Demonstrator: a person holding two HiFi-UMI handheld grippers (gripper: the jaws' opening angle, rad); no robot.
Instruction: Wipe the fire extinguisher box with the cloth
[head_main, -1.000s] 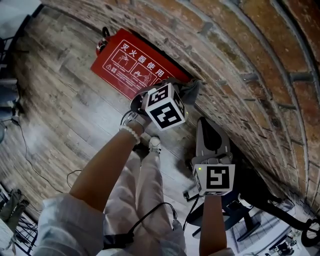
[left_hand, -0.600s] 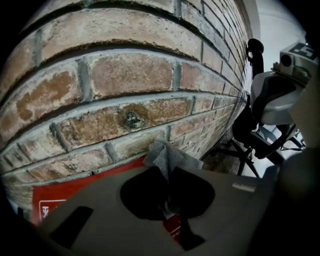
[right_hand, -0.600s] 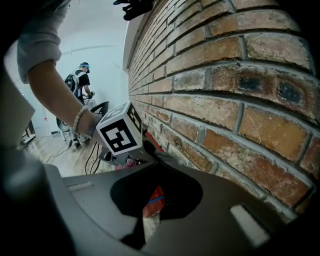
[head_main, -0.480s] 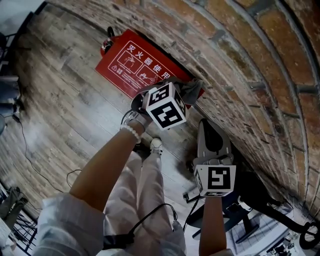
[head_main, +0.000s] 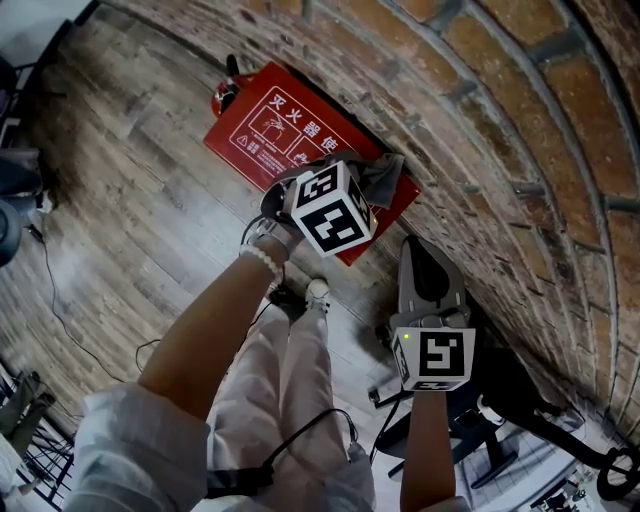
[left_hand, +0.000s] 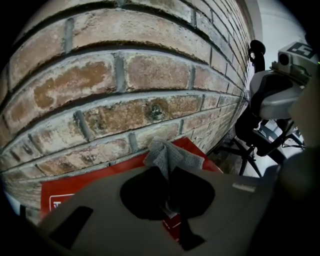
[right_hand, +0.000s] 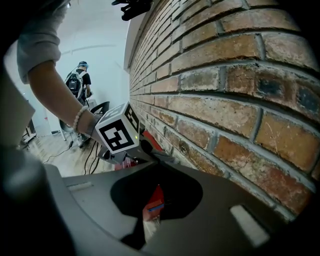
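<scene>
The red fire extinguisher box (head_main: 285, 130) with white print lies on the floor against the brick wall. My left gripper (head_main: 368, 192) is shut on a grey cloth (head_main: 386, 176), which rests on the box's right end by the wall. In the left gripper view the cloth (left_hand: 169, 156) sticks out past the closed jaws over the red box (left_hand: 95, 185). My right gripper (head_main: 428, 262) hangs to the right of the box, near the wall, jaws together and holding nothing. Its own view shows only a thin slit at the right gripper (right_hand: 158, 194).
The brick wall (head_main: 480, 120) runs along the right. A fire extinguisher top (head_main: 226, 88) shows at the box's left end. Cables (head_main: 55, 300) lie on the wooden floor. A black stand base (head_main: 530, 415) sits behind the right gripper. A person (right_hand: 77, 80) stands far off.
The head view has shifted, so more of the box's right end shows. The left gripper with the cloth now lies a little further onto the box. The right gripper has hardly moved.
</scene>
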